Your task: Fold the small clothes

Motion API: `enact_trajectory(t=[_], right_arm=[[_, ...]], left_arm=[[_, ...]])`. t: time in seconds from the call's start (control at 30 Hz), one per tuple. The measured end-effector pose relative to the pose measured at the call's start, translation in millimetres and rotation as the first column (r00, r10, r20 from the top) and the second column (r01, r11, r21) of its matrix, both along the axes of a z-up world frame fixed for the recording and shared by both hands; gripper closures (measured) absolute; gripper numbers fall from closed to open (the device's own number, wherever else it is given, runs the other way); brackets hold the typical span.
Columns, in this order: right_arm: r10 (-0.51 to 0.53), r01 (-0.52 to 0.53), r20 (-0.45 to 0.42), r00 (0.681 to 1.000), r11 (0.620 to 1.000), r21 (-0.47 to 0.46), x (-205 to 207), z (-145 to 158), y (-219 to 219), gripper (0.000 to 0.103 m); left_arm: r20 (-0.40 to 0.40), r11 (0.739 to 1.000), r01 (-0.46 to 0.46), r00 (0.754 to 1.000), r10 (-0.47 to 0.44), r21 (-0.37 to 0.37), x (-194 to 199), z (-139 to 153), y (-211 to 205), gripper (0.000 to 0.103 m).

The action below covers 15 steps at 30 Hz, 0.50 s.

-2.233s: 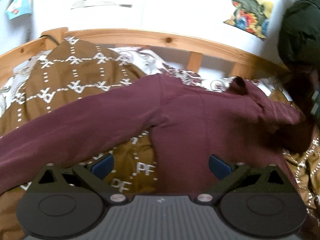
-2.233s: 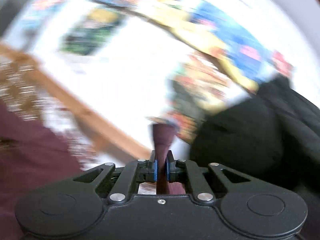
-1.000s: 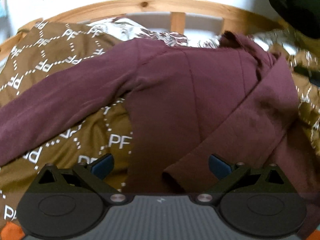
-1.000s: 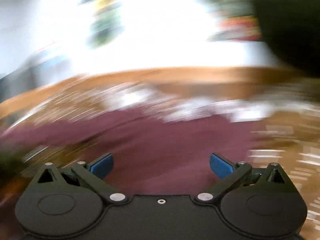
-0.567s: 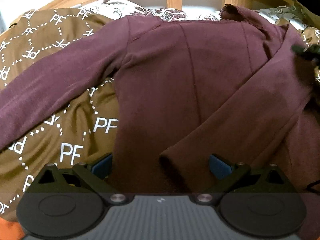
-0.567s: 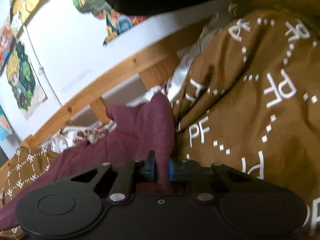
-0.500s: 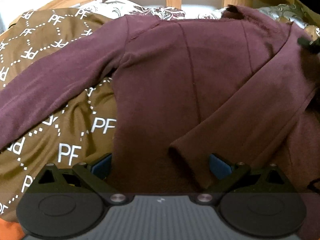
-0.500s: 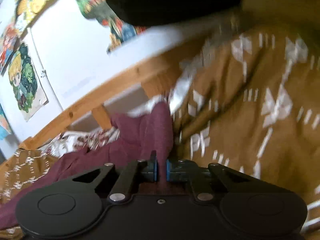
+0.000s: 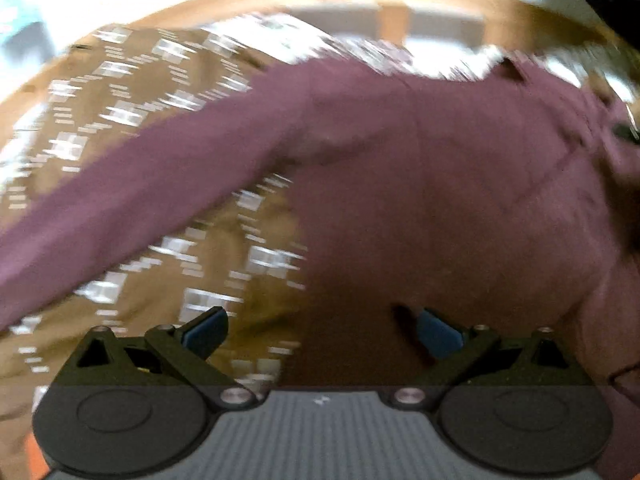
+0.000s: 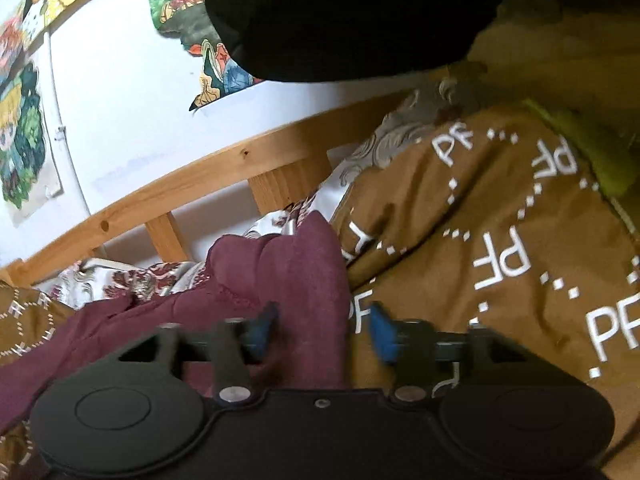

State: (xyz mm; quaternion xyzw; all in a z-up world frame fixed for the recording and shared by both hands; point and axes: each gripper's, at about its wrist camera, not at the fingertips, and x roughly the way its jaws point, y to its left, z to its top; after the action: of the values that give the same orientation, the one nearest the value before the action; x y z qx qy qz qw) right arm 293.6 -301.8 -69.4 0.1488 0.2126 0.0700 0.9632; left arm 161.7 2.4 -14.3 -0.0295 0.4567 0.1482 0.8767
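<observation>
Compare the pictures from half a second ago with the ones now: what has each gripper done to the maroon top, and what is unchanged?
The right gripper, then pinched on a fold of the maroon top, is opening its jaws; the fold stands between them, released. The left gripper stays open and holds nothing, though its view has shifted and blurred. The top still lies on the brown blanket, one sleeve still stretched out.

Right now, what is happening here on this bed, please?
A person is folding a maroon long-sleeved top spread on a brown patterned blanket. The right gripper is opening, with a bunched fold of the top between its jaws, near the wooden bed rail. The left gripper is open above the body of the top and holds nothing. One sleeve lies stretched out to the side.
</observation>
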Motion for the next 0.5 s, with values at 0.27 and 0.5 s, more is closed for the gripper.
enact_trajectory(t=[0.27, 0.5], right_arm=[[0.039, -0.037, 0.084, 0.996, 0.999, -0.022, -25.9, 16.9, 25.3, 0.001], [0.141, -0.133, 0.102, 0.985, 0.988, -0.08, -54.3, 21.4, 58.0, 0.001]], left_arm=[[0.111, 0.905, -0.426, 0.9, 0.422, 0.009, -80.2, 37.8, 100.4, 0.001], [0.24, 0.74, -0.661, 0.743, 0.624, 0.122, -145.1, 66.9, 177.5, 0.002]])
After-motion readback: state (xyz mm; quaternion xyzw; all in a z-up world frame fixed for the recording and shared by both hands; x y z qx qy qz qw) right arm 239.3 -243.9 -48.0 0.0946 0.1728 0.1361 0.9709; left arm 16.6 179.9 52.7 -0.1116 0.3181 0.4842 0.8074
